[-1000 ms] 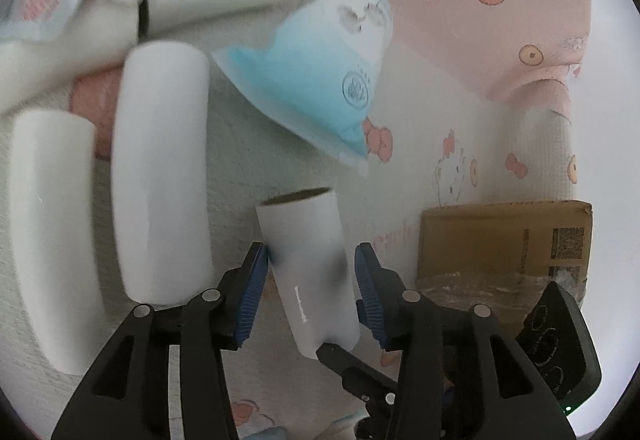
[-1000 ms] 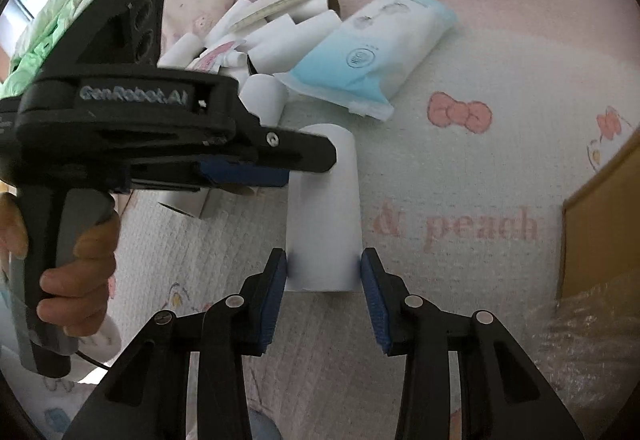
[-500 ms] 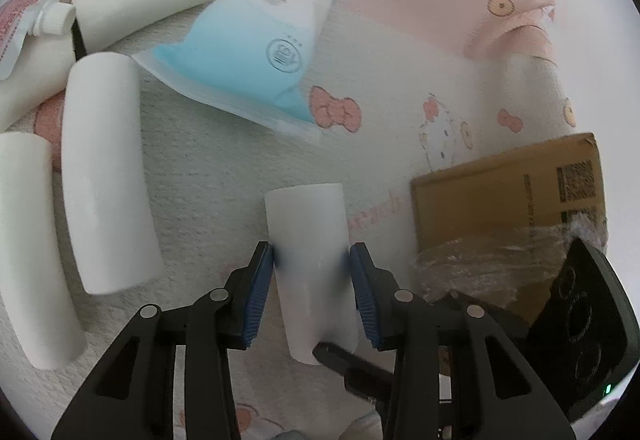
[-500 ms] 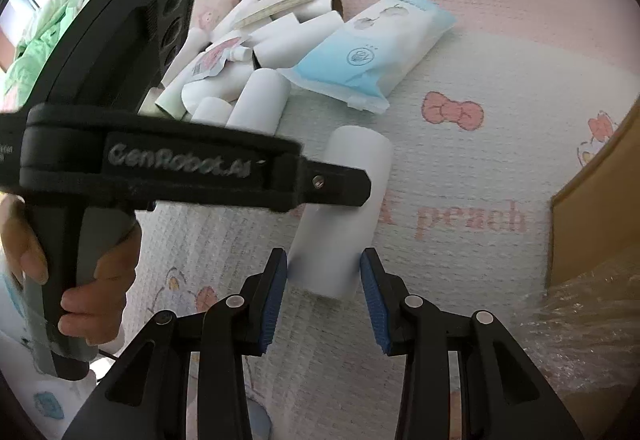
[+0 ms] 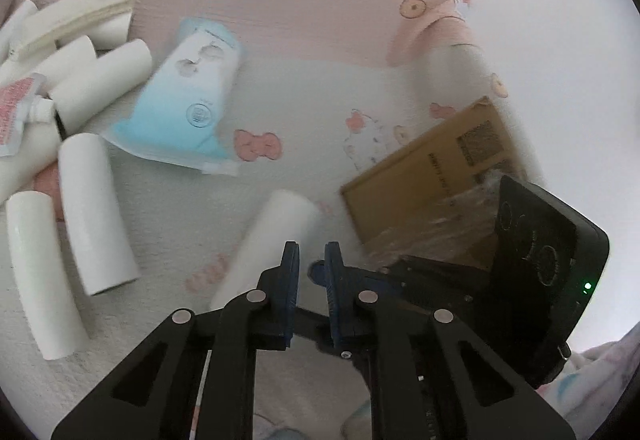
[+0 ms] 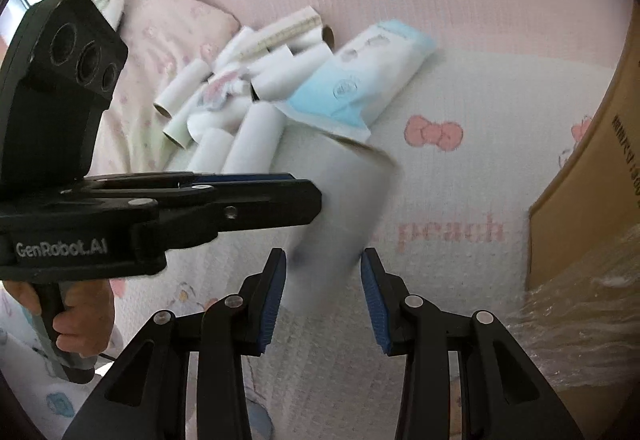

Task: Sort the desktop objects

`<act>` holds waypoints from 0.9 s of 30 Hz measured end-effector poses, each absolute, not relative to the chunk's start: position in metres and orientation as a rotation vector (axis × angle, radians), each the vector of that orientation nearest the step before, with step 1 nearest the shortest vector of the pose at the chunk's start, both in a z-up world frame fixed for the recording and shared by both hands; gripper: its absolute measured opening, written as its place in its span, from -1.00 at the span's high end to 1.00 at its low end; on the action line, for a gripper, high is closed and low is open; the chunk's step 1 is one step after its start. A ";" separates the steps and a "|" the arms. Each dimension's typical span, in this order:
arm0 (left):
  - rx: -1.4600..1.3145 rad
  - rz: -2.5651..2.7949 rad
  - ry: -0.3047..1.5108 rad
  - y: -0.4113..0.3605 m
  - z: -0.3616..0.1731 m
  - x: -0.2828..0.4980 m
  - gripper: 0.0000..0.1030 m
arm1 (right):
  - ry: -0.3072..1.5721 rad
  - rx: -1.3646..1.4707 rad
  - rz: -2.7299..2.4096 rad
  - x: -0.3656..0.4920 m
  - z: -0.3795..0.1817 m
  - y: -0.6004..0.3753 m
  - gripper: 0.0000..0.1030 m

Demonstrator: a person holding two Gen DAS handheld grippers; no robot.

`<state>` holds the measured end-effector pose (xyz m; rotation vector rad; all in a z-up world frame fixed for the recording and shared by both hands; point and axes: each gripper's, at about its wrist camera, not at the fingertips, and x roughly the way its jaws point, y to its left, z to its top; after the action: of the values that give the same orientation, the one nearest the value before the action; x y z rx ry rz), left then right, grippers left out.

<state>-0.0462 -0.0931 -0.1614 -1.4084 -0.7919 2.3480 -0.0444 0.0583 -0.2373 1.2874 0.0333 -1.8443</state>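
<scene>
A white cardboard tube (image 6: pixel 344 200) stands tilted and blurred between the blue pads of my right gripper (image 6: pixel 324 264), which is shut on its lower end. In the left wrist view the same tube (image 5: pixel 276 236) slants away just left of my left gripper (image 5: pixel 310 252). The left jaws are closing to a narrow gap with no tube between them. From the right wrist view the left gripper (image 6: pixel 316 196) reaches in sideways, its tip beside the tube. A blue and white pouch (image 5: pixel 188 108) lies flat beyond on the mat.
Several white tubes (image 5: pixel 92 208) and a red-and-white spout pouch (image 5: pixel 16 108) are heaped at the left. A cardboard box (image 6: pixel 592 168) with crinkled clear film (image 6: pixel 580 312) stands at the right. A hand (image 6: pixel 80 316) holds the left gripper's grip. A pink pillow (image 6: pixel 168 28) lies behind the heap.
The left jaws came off the tube and narrowed while the left gripper rose and rolled. The tube, still in the right gripper, tipped up off the mat.
</scene>
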 end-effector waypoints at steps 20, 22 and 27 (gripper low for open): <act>-1.616 2.257 -0.900 -0.110 -0.194 -0.081 0.00 | -0.005 1.415 -1.897 -0.058 -0.261 0.065 -0.22; -1.636 2.222 -0.911 -0.106 -0.196 -0.084 0.00 | -0.021 1.384 -1.907 -0.058 -0.257 0.068 -0.23; -1.697 2.164 -0.976 -0.102 -0.210 -0.085 0.01 | -0.010 1.403 -1.901 -0.061 -0.261 0.068 -0.26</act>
<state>-0.0848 -0.1017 -0.2099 -1.6971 -0.9760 2.1643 -0.0614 0.0681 -0.2612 1.4033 -0.0096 -1.9010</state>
